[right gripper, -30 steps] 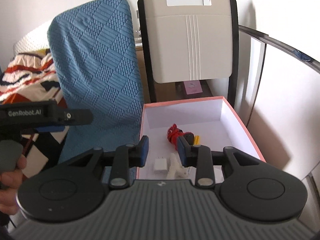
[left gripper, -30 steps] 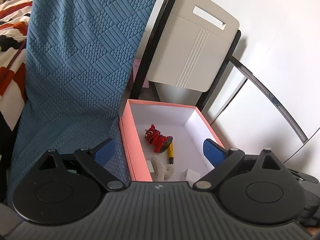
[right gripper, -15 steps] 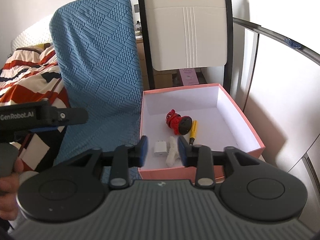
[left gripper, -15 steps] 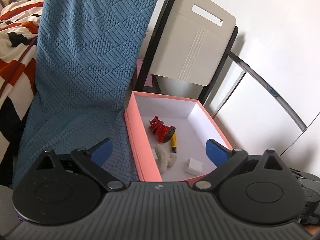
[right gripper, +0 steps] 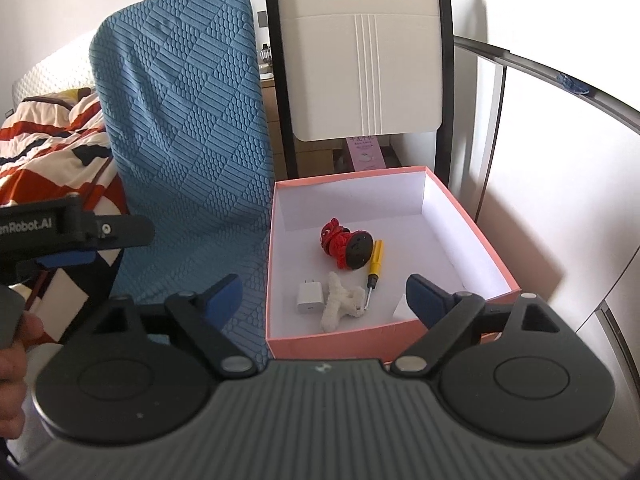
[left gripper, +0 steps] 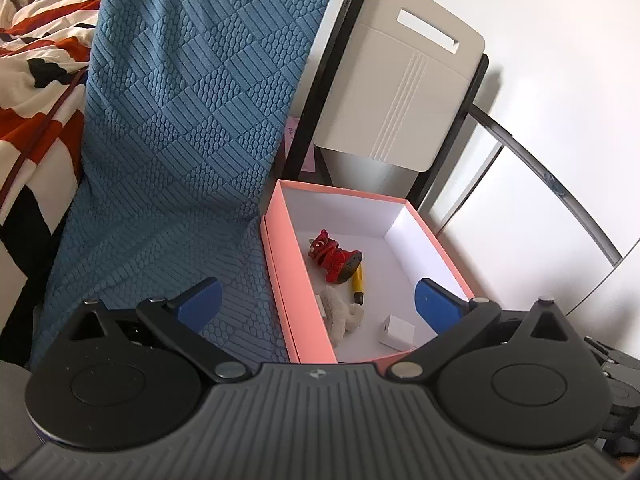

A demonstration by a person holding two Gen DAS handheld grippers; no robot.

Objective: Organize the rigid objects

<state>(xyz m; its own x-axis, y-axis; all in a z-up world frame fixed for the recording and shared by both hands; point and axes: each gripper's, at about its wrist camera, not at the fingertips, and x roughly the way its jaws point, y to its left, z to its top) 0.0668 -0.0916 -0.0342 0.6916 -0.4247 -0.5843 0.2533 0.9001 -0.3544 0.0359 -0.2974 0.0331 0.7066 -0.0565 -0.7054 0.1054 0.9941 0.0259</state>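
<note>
A pink box (right gripper: 476,236) with a white inside stands beside a blue textured cushion (right gripper: 188,152). In it lie a red figurine (right gripper: 346,246), a yellow screwdriver (right gripper: 375,266), a white charger plug (right gripper: 309,298), a white fuzzy piece (right gripper: 340,304) and a small white cube (left gripper: 398,332). My right gripper (right gripper: 324,298) is open and empty above the box's near edge. My left gripper (left gripper: 318,300) is open and empty above the box's near left corner; it also shows at the left of the right wrist view (right gripper: 76,236).
A folded white chair (right gripper: 364,60) with a black frame leans behind the box. A striped red, white and black blanket (right gripper: 44,152) lies to the left. A white wall and a curved metal rail (right gripper: 560,76) are on the right.
My right gripper has opened wide. Both grippers have drawn back and up from the box, so more of its inside shows.
</note>
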